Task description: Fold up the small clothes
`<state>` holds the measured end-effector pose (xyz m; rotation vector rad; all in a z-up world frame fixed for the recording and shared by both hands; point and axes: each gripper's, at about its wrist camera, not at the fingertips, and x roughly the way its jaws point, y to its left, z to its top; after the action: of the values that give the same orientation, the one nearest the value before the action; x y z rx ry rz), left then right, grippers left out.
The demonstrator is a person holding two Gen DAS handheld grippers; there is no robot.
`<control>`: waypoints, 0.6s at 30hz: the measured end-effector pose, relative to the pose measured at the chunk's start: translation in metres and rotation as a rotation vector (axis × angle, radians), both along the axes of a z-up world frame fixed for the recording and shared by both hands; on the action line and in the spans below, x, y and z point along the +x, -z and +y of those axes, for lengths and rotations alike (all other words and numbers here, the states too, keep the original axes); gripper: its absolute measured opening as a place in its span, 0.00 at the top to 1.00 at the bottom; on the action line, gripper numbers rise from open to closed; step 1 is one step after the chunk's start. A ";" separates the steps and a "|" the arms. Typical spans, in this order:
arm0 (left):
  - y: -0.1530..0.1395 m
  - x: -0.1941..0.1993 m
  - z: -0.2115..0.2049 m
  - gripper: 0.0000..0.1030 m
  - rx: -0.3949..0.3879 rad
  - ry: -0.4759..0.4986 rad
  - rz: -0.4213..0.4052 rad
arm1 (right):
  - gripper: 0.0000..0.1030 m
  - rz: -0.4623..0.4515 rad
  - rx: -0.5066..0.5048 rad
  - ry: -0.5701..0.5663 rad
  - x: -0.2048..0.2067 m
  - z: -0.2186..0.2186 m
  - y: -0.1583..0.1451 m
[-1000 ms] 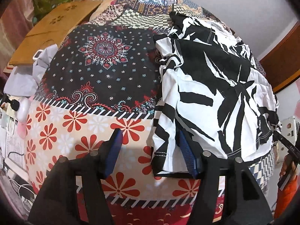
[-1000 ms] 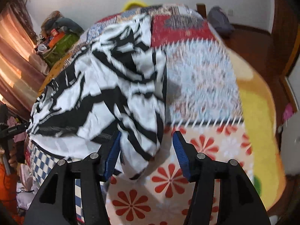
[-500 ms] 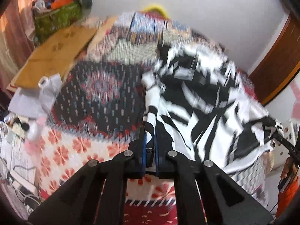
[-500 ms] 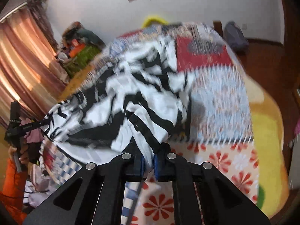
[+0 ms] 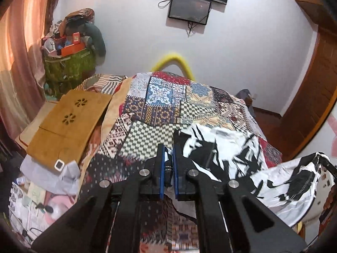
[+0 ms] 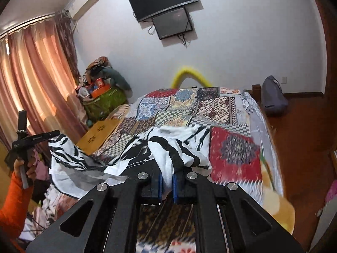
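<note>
A black-and-white patterned garment (image 5: 227, 154) hangs lifted above the patchwork bedspread (image 5: 160, 109). My left gripper (image 5: 167, 164) is shut on one near edge of it. My right gripper (image 6: 167, 181) is shut on a bunched corner of the same garment (image 6: 168, 147). The cloth stretches between the two grippers; its far part still rests on the bed. The left gripper also shows at the left of the right wrist view (image 6: 38, 139), with cloth pinched at its tip.
A wooden lap board (image 5: 69, 124) lies on the bed's left side. A green bag piled with clutter (image 5: 67, 63) stands by the curtain. A grey bag (image 6: 273, 97) sits on the floor at the right. Two screens (image 6: 166, 10) hang on the far wall.
Both grippers shut on the garment's near edge, then rose and tilted up, lifting the cloth off the bedspread. The view now takes in the far wall.
</note>
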<state>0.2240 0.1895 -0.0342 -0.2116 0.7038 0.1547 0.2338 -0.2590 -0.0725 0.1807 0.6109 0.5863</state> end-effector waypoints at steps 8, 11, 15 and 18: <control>0.034 0.093 0.025 0.94 0.047 -0.090 0.080 | 0.94 0.087 0.001 0.065 0.078 -0.002 0.022; 0.052 0.127 0.037 0.94 0.042 -0.118 0.111 | 0.94 0.126 0.011 0.076 0.111 -0.001 0.037; 0.076 0.170 0.047 0.94 0.067 -0.144 0.145 | 0.94 0.158 -0.003 0.076 0.147 0.008 0.051; 0.098 0.204 0.059 0.94 0.054 -0.167 0.184 | 0.94 0.191 -0.011 0.073 0.174 0.015 0.064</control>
<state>0.4275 0.2490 -0.1318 -0.2063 0.8643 0.3552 0.4082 -0.2435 -0.1363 0.2498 0.7887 0.4981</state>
